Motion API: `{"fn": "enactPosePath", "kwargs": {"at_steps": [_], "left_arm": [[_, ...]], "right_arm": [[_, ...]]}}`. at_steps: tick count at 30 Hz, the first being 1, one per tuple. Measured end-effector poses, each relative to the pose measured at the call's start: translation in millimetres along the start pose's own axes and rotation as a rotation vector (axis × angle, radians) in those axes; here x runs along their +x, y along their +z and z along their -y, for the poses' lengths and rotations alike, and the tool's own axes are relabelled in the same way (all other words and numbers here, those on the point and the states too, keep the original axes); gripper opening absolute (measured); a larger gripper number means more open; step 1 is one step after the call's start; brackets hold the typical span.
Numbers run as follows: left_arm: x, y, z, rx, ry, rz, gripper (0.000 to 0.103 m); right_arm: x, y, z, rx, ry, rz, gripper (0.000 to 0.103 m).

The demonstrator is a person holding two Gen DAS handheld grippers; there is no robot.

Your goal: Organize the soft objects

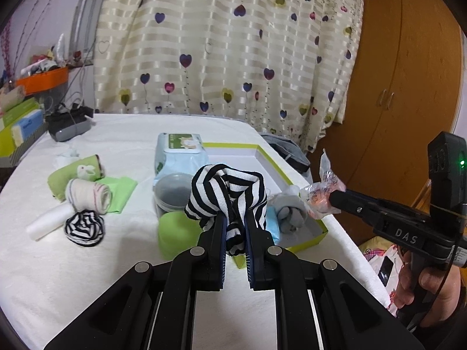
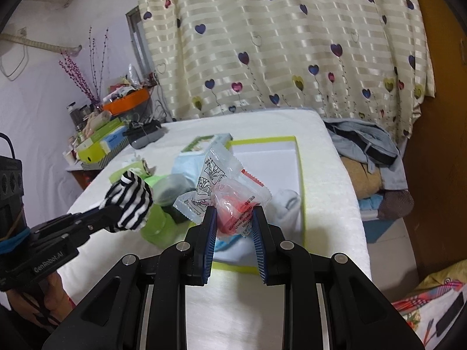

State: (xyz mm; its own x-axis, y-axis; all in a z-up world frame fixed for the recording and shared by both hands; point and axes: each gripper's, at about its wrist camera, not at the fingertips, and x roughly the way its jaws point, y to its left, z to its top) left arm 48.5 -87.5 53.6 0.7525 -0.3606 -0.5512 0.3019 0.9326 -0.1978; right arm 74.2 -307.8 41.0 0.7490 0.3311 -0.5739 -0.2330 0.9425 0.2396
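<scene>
A heart-print curtain [image 1: 233,43] hangs behind a bed spread with a white cover [image 1: 87,262], and a brown wardrobe [image 1: 408,73] fills the right of the left wrist view. On the cover, right of centre, lies a shallow box [image 1: 292,180] with a lime-green rim, and a grey-white sock bundle [image 1: 289,207] lies in its near corner. A pack of wipes [image 1: 181,151] rests against the box's far left side, with a clear tub [image 1: 172,189] and a green tub [image 1: 175,233] in front of it.

The left gripper [image 1: 235,227] pinches a striped cloth [image 1: 227,195] between its jaws; the cloth bunches up above the fingertips, lifted clear of the cover, at the centre of the left wrist view. The right gripper [image 2: 235,221] clamps a clear packet [image 2: 230,198] with something red inside; the packet sits at the centre of the right wrist view, raised above the box's near end. In the left wrist view the same packet shows at the right edge, beside the box's right rim.

At the left of that view lie a rolled white sock [image 1: 87,195], a green cloth [image 1: 76,175], a white roll [image 1: 49,224] and a second striped bundle [image 1: 84,227]. A hand [image 1: 429,288] grips the right gripper's handle at the lower right.
</scene>
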Motion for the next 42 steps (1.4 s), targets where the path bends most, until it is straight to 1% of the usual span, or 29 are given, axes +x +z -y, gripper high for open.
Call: {"fn": "enactPosePath", "kwargs": {"at_steps": [11, 15, 19, 26, 34, 37, 39, 42], "left_arm": [[22, -3, 5, 0.003, -0.012, -0.046, 0.011], [27, -4, 4, -0.001, -0.011, -0.056, 0.011], [31, -4, 2, -0.005, -0.009, -0.065, 0.011], [40, -3, -1, -0.011, -0.013, -0.076, 0.011], [50, 3, 2, -0.008, -0.017, -0.087, 0.011], [56, 4, 7, 0.002, -0.027, -0.092, 0.011], [62, 4, 12, 0.011, -0.039, -0.102, 0.011], [71, 3, 20, 0.023, -0.055, -0.119, 0.011]], "right_arm": [[34, -19, 22, 0.03, -0.013, -0.106, 0.025], [50, -25, 19, 0.015, 0.002, -0.151, 0.025], [65, -27, 17, 0.014, 0.009, -0.176, 0.025], [87, -16, 20, 0.012, -0.002, -0.172, 0.025], [105, 2, 21, 0.01, 0.023, -0.161, 0.027], [98, 3, 20, -0.011, 0.017, -0.134, 0.032], [90, 2, 23, -0.013, 0.003, -0.12, 0.042], [84, 1, 32, 0.012, -0.01, -0.113, 0.043]]}}
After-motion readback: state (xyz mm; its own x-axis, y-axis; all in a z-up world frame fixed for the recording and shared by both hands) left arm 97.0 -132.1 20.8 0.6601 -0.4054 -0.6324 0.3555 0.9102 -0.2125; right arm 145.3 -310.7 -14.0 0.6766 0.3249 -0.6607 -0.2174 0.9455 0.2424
